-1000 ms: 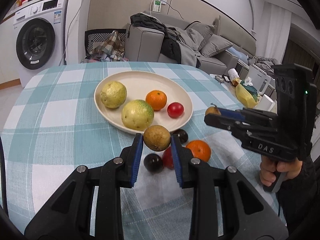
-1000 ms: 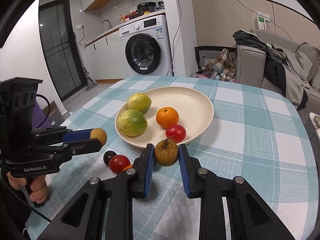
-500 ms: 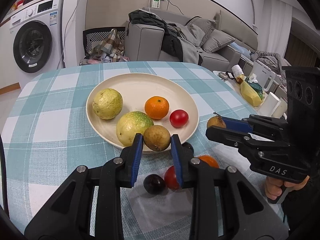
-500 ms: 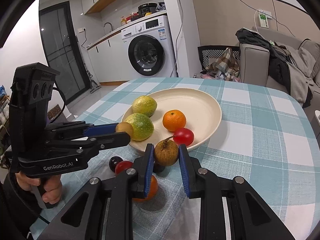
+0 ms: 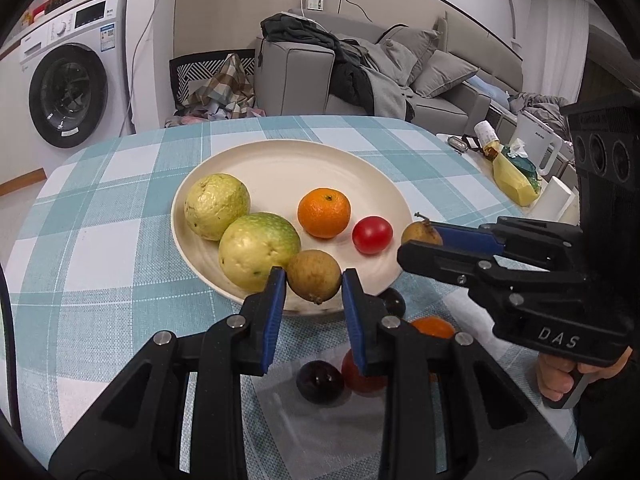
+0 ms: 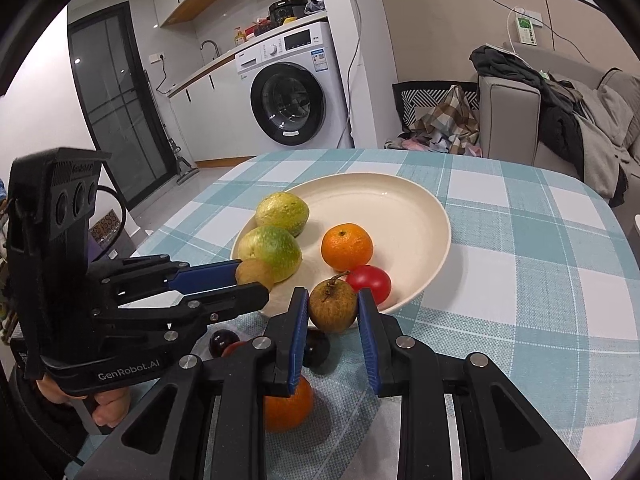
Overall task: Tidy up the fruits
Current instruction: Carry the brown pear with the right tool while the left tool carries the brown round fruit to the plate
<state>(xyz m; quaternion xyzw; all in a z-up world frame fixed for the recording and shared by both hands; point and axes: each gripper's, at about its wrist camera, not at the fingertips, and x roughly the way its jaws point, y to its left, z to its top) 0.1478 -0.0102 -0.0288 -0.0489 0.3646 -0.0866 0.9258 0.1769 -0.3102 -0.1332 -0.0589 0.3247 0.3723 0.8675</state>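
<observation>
A cream plate on the checked table holds two green-yellow guavas, an orange mandarin and a red tomato. My left gripper is shut on a brown round fruit over the plate's near rim, beside a guava. My right gripper is shut on a brown stemmed fruit at the plate's near edge, next to the tomato. On the table below lie a mandarin, a dark plum and a red fruit.
The table's edge curves away at the far side, with a sofa and washing machine beyond. A side table with a yellow bag stands to the right. The two grippers are close together over the plate's near rim.
Both grippers have moved forward with their brown fruits, from above the loose fruits on the table to the plate's near rim. The plate looks nearer and larger.
</observation>
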